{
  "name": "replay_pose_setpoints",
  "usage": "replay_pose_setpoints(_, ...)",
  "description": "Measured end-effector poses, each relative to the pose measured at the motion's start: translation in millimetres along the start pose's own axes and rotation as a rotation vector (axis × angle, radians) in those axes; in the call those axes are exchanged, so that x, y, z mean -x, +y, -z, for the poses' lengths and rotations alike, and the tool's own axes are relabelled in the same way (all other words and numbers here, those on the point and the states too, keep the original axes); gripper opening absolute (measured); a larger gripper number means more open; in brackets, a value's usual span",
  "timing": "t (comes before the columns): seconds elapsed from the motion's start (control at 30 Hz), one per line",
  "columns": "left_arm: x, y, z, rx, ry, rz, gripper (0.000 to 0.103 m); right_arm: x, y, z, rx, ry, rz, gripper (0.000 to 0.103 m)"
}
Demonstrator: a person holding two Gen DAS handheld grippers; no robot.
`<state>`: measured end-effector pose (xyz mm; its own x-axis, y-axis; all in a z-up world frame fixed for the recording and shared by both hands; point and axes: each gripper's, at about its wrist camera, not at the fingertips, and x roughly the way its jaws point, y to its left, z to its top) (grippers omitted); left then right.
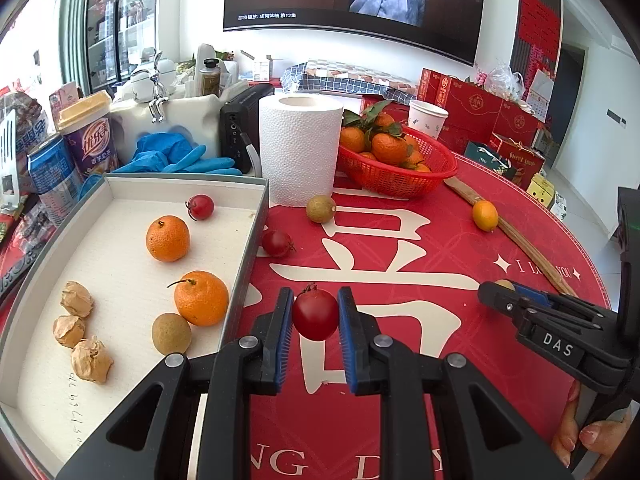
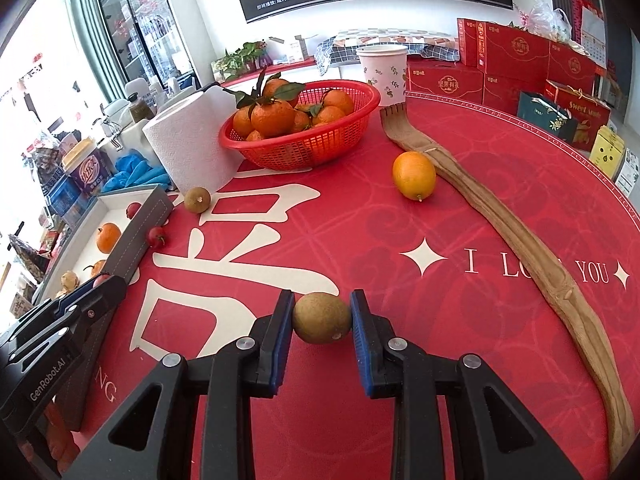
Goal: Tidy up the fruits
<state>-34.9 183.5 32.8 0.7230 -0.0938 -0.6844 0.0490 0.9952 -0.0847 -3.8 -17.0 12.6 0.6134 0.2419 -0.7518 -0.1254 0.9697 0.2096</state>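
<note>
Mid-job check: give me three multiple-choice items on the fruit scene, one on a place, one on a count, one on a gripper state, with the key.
1. Where does the loose yellow-orange citrus lie?
A. in the red basket
B. on the red tablecloth beside the wooden stick
C. in the tray

2. How many oranges lie in the white tray?
A. two
B. four
C. none

3. What is the left gripper doing?
A. hanging open over the tray
B. closed on a paper cup
C. closed on a red cherry tomato

Key: 1 B, it rests by the wooden stick; 2 A, two oranges show there; 3 C, the cherry tomato sits between its blue pads.
</note>
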Motion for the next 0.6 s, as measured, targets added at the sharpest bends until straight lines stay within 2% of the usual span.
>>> replay_pose_setpoints(0.37,12.9,10.6,-4.6,0.025,-0.033,0.001,0.024,-1.4,2.6,1.1,0.002,0.002,-0.004,0.029)
replay_pose_setpoints(0.6,21.1,20.4,-8.3,0.054,-0.047,0.006,0.024,3.0,1.1,1.0,-0.015,-0.029,0.011,0.029)
